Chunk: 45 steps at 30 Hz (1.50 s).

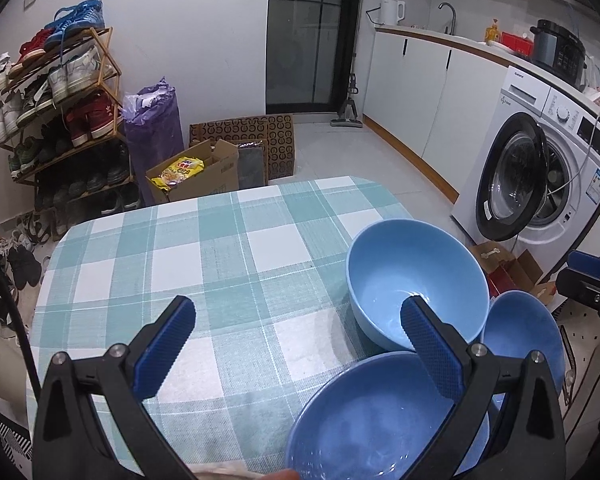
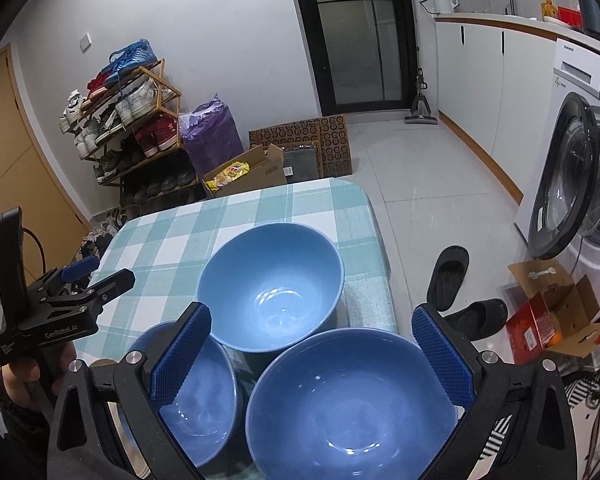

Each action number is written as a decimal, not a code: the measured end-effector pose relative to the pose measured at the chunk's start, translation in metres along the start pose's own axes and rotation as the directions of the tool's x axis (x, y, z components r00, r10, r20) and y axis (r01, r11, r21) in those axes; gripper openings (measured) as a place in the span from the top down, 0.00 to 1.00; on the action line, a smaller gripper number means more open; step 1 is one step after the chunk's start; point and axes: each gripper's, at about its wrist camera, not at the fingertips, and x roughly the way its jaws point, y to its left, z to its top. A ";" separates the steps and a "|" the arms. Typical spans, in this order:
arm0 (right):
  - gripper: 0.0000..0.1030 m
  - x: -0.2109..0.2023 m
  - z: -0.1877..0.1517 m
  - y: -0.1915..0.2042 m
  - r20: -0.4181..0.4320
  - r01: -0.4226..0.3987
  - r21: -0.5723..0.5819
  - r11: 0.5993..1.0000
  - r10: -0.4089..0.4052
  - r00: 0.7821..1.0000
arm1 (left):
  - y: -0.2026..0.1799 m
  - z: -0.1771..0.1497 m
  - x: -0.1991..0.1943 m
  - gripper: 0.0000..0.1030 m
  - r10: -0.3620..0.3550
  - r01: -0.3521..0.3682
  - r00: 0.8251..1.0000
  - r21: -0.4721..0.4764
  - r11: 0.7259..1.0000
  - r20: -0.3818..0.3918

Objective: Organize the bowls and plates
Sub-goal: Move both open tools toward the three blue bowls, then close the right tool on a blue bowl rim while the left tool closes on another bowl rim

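Observation:
Three blue bowls stand close together on the checked tablecloth [image 1: 220, 264] at the table's near right corner. The far bowl [image 1: 416, 276] [image 2: 272, 284] is upright and empty. The near left bowl [image 1: 372, 424] [image 2: 204, 400] and the near right bowl [image 1: 520, 336] [image 2: 352, 404] sit in front of it. My left gripper [image 1: 296, 332] is open and empty above the cloth, left of the bowls; it also shows in the right wrist view [image 2: 100, 276]. My right gripper [image 2: 312, 344] is open and empty above the bowls; it also shows in the left wrist view [image 1: 588, 276].
A washing machine [image 1: 540, 184] with its door open stands right of the table. Cardboard boxes [image 2: 556, 312] and black slippers [image 2: 460, 292] lie on the floor by the table's right side. A shoe rack [image 1: 56, 120], a purple bag and a box stand beyond the far edge.

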 end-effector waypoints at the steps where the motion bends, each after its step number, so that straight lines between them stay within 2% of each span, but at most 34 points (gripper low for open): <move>1: 0.01 0.003 0.001 0.000 -0.003 0.000 0.001 1.000 0.000 1.000 | -0.001 0.000 0.002 0.00 -0.002 0.002 1.000 0.001 1.000 -0.005; 23: 0.01 0.058 0.004 -0.011 -0.089 0.003 0.005 1.000 -0.002 0.996 | -0.018 0.007 0.049 0.00 -0.014 0.017 0.995 0.034 0.999 -0.097; 34: 0.01 0.084 0.006 -0.013 -0.132 0.006 0.003 1.000 -0.006 0.991 | -0.022 0.005 0.071 0.00 -0.012 0.020 0.988 0.056 0.998 -0.154; 45: 0.01 0.103 0.007 -0.010 -0.166 0.001 -0.017 1.000 -0.004 0.986 | -0.025 0.007 0.085 0.01 -0.046 0.056 0.979 0.044 0.997 -0.199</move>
